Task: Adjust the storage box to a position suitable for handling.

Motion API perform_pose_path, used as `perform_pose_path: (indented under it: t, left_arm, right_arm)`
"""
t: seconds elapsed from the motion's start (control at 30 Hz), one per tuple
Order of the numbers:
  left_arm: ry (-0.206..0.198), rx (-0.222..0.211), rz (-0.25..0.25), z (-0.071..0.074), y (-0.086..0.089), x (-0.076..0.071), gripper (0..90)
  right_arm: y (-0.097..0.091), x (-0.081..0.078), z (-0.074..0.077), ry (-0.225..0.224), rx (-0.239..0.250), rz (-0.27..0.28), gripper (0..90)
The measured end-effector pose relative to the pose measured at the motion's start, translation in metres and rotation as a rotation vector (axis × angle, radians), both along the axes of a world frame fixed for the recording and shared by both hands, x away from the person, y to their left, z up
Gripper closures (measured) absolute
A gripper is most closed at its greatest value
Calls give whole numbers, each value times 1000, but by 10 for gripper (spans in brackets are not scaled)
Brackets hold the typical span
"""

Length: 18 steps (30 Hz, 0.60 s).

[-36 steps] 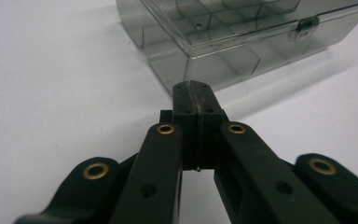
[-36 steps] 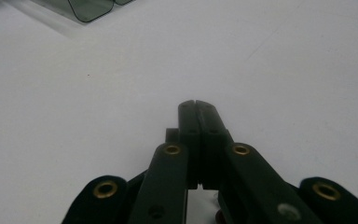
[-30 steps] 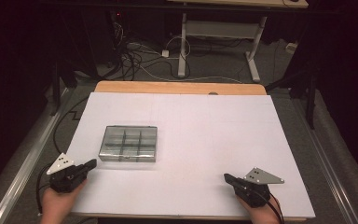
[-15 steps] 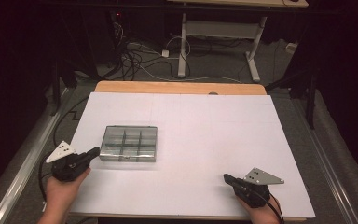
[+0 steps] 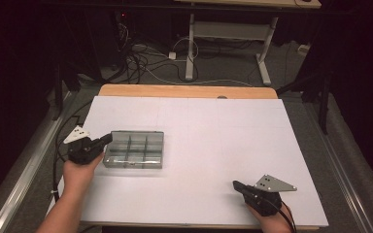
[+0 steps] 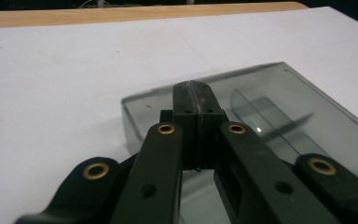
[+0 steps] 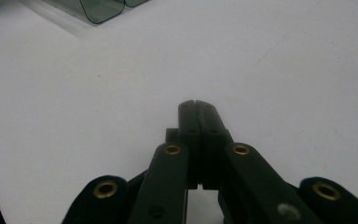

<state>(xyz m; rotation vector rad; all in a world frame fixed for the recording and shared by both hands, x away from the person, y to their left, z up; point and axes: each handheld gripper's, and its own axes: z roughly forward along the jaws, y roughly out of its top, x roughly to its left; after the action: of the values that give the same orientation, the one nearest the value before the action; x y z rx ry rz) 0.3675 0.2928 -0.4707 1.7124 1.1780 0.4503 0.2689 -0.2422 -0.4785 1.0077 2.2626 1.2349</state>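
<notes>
We note the clear compartment box (image 5: 133,149) lying flat on the white sheet (image 5: 223,145), at about 9 o'clock from the sheet's middle in the high view. Its dividers form a grid of cells there; the left gripper view shows a curved divider under the smoky lid (image 6: 279,107) and a near corner, detail the high view lacks. The right gripper view catches just rounded corners of the box (image 7: 103,8) at 11 o'clock, well apart from that tool.

The left gripper (image 5: 106,140) sits at the box's left end, tips pointing toward 2 o'clock and over the near-left corner. Its own view has the jaws pressed together with nothing between them, tips (image 6: 195,91) above the lid; we cannot tell whether they touch it. The left hand (image 5: 80,170) and forearm rise from 7 o'clock.

The right gripper (image 5: 237,185) lies low at 5 o'clock on the sheet, pointing toward 10 o'clock, jaws pressed together and empty (image 7: 198,106) over bare white. Right hand (image 5: 269,216) at the near edge.

Around: wooden table edge (image 5: 184,91) at 12 o'clock, cables (image 5: 150,63) and a desk frame (image 5: 228,43) on the floor beyond. Nothing lies between either gripper and the box.
</notes>
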Motion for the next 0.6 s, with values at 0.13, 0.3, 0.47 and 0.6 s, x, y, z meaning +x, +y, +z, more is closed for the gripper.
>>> perform_pose_path:
  t: [0.13, 0.3, 0.47, 0.6]
  left_arm:
    - [16, 28, 31, 0, -2, 25, 877]
    - [32, 43, 56, -4, 0, 47, 877]
    - [78, 49, 90, -9, 6, 60, 879]
    - [84, 75, 99, -12, 8, 65, 879]
  right_arm:
    - [0, 0, 0, -1, -2, 3, 900]
    - [0, 0, 0, 2, 2, 4, 900]
    - [0, 0, 0, 1, 6, 4, 900]
    - [-1, 0, -1, 6, 7, 3, 900]
